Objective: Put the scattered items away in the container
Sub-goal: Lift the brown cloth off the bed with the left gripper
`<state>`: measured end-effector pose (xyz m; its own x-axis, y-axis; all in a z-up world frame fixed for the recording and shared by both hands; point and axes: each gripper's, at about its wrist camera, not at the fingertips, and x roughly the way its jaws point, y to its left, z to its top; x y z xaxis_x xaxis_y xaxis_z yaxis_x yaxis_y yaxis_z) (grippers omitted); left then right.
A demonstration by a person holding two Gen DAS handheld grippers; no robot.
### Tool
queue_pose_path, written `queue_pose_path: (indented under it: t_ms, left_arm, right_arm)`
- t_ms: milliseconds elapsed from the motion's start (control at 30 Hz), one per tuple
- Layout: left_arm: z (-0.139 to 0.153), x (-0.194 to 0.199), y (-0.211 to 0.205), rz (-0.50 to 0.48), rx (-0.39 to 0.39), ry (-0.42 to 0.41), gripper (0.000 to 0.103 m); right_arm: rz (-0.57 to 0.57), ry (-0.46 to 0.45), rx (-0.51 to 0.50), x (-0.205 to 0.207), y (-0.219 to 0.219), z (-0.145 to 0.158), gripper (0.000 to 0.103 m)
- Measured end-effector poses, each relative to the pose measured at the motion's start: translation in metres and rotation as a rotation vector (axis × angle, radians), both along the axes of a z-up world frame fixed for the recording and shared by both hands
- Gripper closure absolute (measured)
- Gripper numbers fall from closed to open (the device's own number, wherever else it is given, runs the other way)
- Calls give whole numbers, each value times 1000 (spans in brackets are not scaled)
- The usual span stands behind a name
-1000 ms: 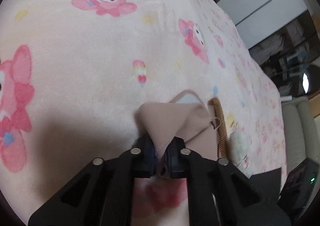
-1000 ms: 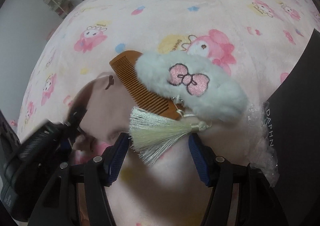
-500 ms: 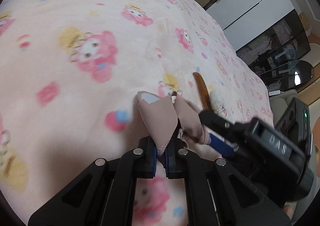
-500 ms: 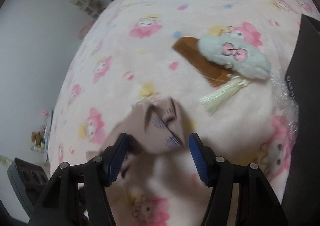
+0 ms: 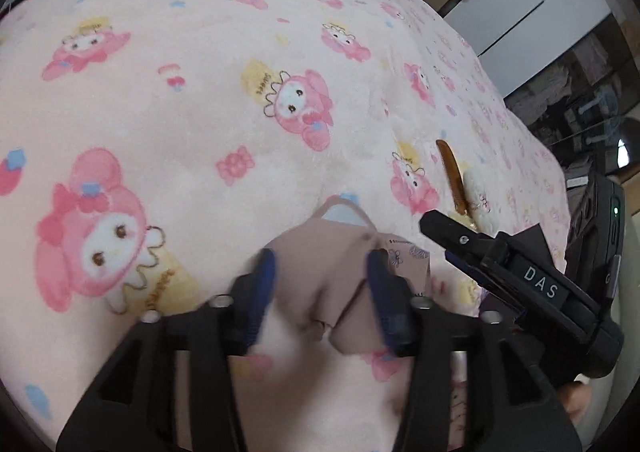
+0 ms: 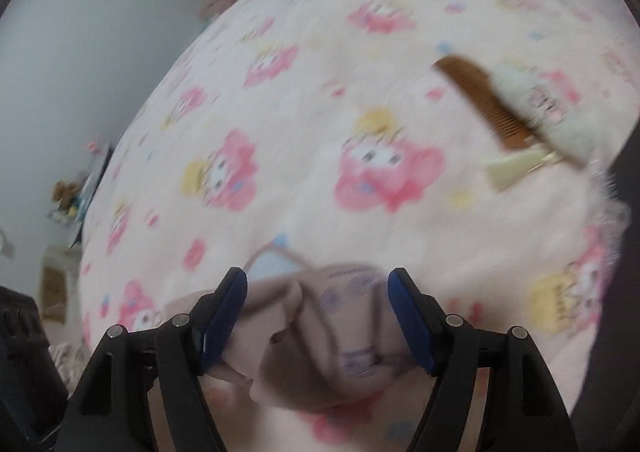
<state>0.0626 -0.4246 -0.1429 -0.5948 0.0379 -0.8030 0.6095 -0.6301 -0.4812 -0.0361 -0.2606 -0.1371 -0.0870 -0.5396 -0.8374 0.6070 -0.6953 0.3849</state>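
Pink cartoon blanket (image 5: 200, 111), beige cloth (image 5: 336, 252) between just-opened left tool (image 5: 322, 284), right tool (image 6: 318, 312) opening around it, comb (image 6: 480, 103) beyond

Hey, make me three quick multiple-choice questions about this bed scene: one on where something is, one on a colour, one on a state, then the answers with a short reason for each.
1. Where does the brown comb lie?
A. On the pink cartoon blanket, beside the white fluffy item
B. Between the pads of the left tool
C. On the floor

2. What colour is the folded cloth?
A. Bright green
B. Dusty beige-pink
C. Black

3. How does the left tool stand?
A. Clamped shut on the cloth
B. Out of view
C. Open, with the cloth between its pads

Answers: 1 A, the comb rests on the blanket against the fluffy item. 2 B, the cloth reads as a muted beige-pink in both views. 3 C, the jaws have just been opening and a gap shows beside each pad.
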Motion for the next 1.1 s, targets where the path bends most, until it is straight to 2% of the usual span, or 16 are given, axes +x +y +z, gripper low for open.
queue_pose_path:
  t_ms: [33,100,200,233,267,333,400,433,567,667,733,833,867,933,1033,1100]
  left_arm:
    - [-5,-4,-1,4,11,-4,41]
    - [-24,-18,-3,4,31,-54,41]
    - [-39,-32,3,13,4,-105,42]
    - [-41,-35,5,12,-8,-110,46]
    - [-42,-38,8,3,-23,-115,63]
    - [-41,-43,13,-28,-64,-153,87]
    - [-36,-38,14,-40,-76,-143,93]
    - [-33,-32,12,-42,-64,-129,95]
    - [-18,-1,0,20,-69,-104,96]
    - [-12,19,-9,65,-83,-103,96]
    - [-13,26,-13,73,-65,-100,94]
    - [-18,29,-17,86,-22,-87,67]
    - [-19,29,-19,91,-13,-79,65]
    - [-24,20,-16,73,-5,-79,65]
    - [-26,6,-5,1,25,-106,80]
    - [-10,10,6,-46,45,-21,80]
  right_arm:
    - [-26,21,13,-7,0,0,32]
    - [-73,53,76,-17,-3,-6,32]
    - [-81,31,148,-25,-11,-21,32]
    - [-68,8,159,-27,-13,-26,32]
    - [-48,-18,165,-26,-18,-32,32]
    - [46,-145,165,-24,-29,-50,31]
    - [108,-233,162,-23,-36,-61,30]
    - [115,-220,154,-24,-37,-59,30]
    - [122,-199,62,-28,-34,-47,30]
    - [69,-155,66,-35,-30,-43,30]
    - [36,-136,87,-39,-28,-44,30]
    - [-3,-96,117,-41,-25,-42,30]
    - [-12,-79,123,-38,-25,-41,30]
    - [-16,-55,135,-36,-26,-37,30]
    - [41,-99,143,-31,-35,-45,30]
    - [98,-161,117,-23,-36,-47,30]
